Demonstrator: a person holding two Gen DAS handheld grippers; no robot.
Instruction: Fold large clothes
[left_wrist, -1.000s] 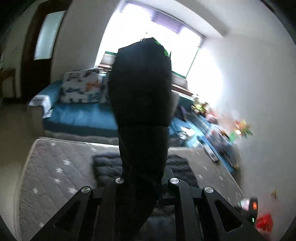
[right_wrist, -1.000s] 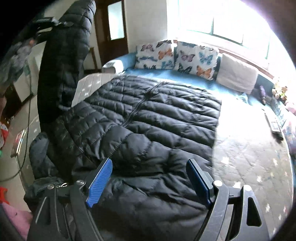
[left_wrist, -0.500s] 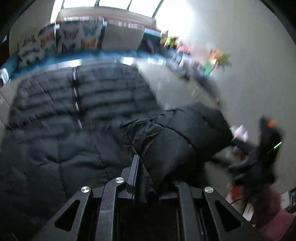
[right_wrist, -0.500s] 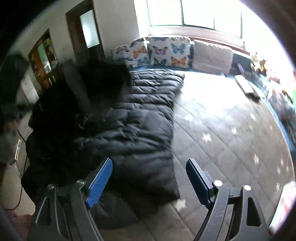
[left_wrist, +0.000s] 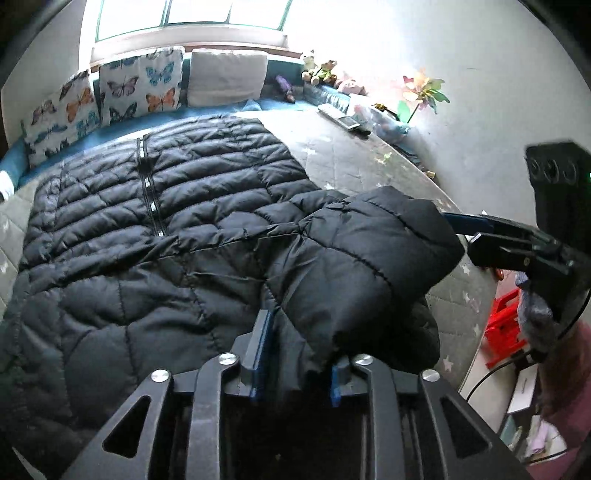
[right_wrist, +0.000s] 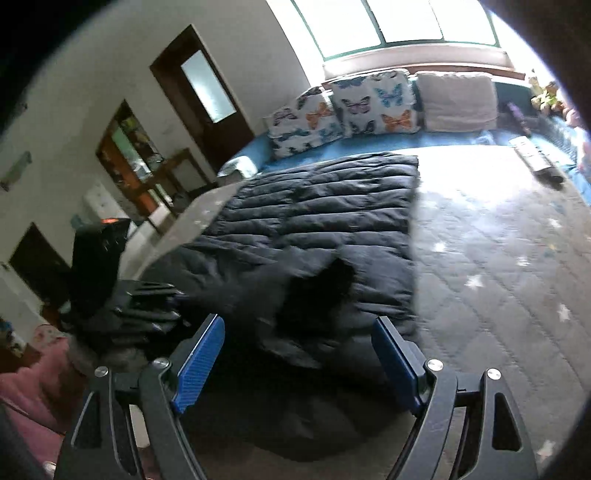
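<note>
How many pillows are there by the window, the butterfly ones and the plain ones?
Butterfly pillows: 2
Plain pale pillows: 1
Total: 3

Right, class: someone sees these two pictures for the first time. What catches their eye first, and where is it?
A big black puffer coat lies spread over the grey star-patterned mat, one sleeve folded across it and lying between the fingers of the left claw, whose jaws have just been opening. Behind it, butterfly cushions line the blue bench under a bright window.
</note>
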